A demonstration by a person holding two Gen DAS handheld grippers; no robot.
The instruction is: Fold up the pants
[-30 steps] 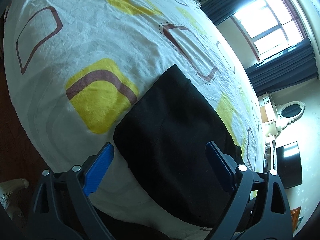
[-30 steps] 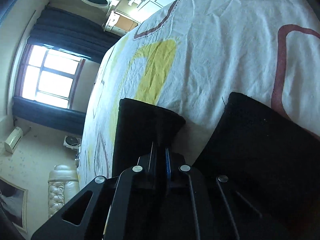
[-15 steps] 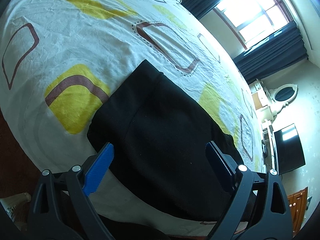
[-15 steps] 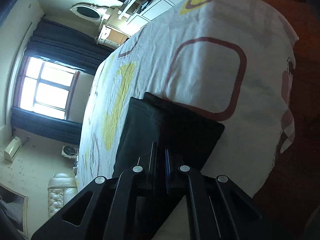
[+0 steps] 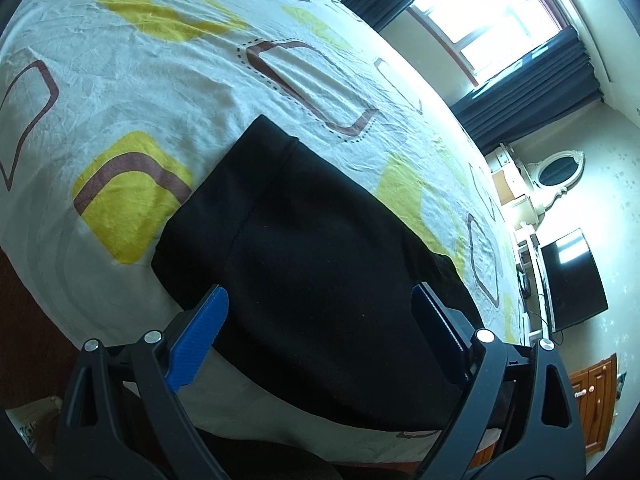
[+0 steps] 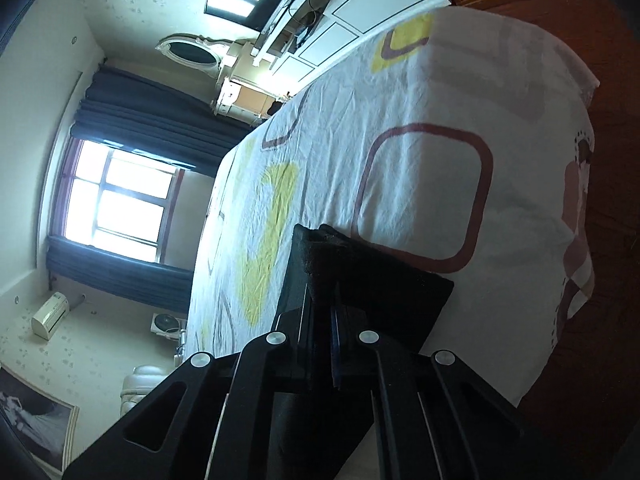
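Black pants (image 5: pixel 320 264) lie folded as a dark slab on the patterned bed sheet (image 5: pixel 160 92). My left gripper (image 5: pixel 320 316) is open, its blue fingers (image 5: pixel 200 332) spread wide just above the near edge of the pants, holding nothing. In the right wrist view my right gripper (image 6: pixel 322 312) is shut, pinching an edge of the black pants (image 6: pixel 360 280), which bunch up ahead of the jaws over the sheet (image 6: pixel 420 184).
The bed's edge drops to a brown floor (image 6: pixel 600 320) at the right. A window with dark curtains (image 5: pixel 520 12), a dresser with an oval mirror (image 5: pixel 556 168), a TV (image 5: pixel 572 276) and a wooden cabinet (image 5: pixel 592 400) stand beyond the bed.
The right gripper, still shut on the pants, has drawn back and lifted, so more bed and floor show. The left gripper has pulled back slightly and stays open.
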